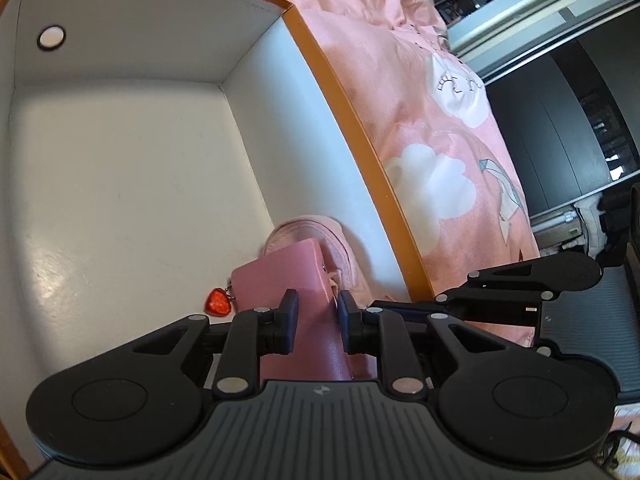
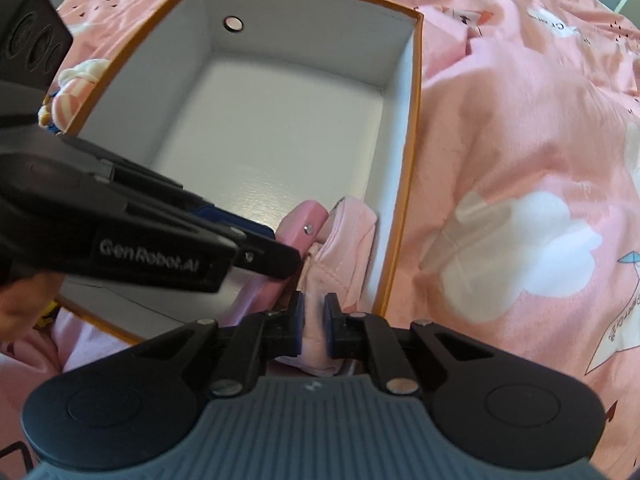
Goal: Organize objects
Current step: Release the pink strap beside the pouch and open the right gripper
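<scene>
Nearest in the left wrist view, my left hand-held gripper [image 1: 318,314] is clamped on a pink wallet [image 1: 292,280], pads pressing its two faces. I judge this grip keeps the wallet on edge so it can stand against the wall of the box rather than lie flat. A red heart charm [image 1: 218,302] dangles at the wallet's lower left corner, just left of the pads.

Nearest in the right wrist view, my right hand-held gripper [image 2: 314,322] is closed on a fold of pink soft fabric [image 2: 344,240], pinched between the pads. The fabric sits at lower centre of that frame, touching the wallet's right side and tucked against the box's right wall; I judge the pinch is meant to hold it clear while the wallet settles.

Beyond both, the orange-edged box [image 1: 348,120] opens toward the upper left, its white floor otherwise bare, a round hole [image 1: 51,37] in the far wall.

Farthest, the pink bedspread [image 1: 440,140] with cloud prints carries the box on the bed.
</scene>
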Tool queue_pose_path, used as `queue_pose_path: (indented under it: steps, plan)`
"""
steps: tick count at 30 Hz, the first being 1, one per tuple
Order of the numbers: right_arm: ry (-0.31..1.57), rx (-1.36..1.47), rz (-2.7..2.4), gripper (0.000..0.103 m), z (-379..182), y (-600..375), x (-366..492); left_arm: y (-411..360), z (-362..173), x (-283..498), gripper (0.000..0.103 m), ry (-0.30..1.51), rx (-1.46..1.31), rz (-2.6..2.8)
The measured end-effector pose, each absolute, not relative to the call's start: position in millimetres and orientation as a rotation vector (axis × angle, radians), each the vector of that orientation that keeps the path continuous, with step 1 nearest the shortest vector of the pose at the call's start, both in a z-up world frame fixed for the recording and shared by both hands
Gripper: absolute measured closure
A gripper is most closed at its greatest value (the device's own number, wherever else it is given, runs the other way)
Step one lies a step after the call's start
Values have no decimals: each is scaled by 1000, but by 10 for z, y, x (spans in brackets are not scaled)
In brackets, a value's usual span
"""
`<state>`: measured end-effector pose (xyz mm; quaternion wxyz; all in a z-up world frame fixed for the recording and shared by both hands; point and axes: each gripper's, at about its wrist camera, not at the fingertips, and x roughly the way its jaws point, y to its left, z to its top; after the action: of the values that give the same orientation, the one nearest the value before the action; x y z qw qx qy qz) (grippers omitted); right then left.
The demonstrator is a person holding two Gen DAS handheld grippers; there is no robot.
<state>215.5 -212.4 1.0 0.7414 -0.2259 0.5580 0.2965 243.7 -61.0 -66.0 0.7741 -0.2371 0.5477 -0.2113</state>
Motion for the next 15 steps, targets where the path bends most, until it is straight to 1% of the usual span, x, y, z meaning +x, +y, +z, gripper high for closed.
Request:
queue_pose_path:
  steps: [7,9,15]
  plan:
    - [1163,-526,660,85,147,-2144,2045,-623,-634,2434,80,1188,-535,-411]
    - [1146,-512,675,77,215,-2140,1991,-612,-636,2434,80,1191,-552,-394]
    - [1149,-514,709,70,206,-2060,1890,-645,-599,2442,80,1197,-524,-381]
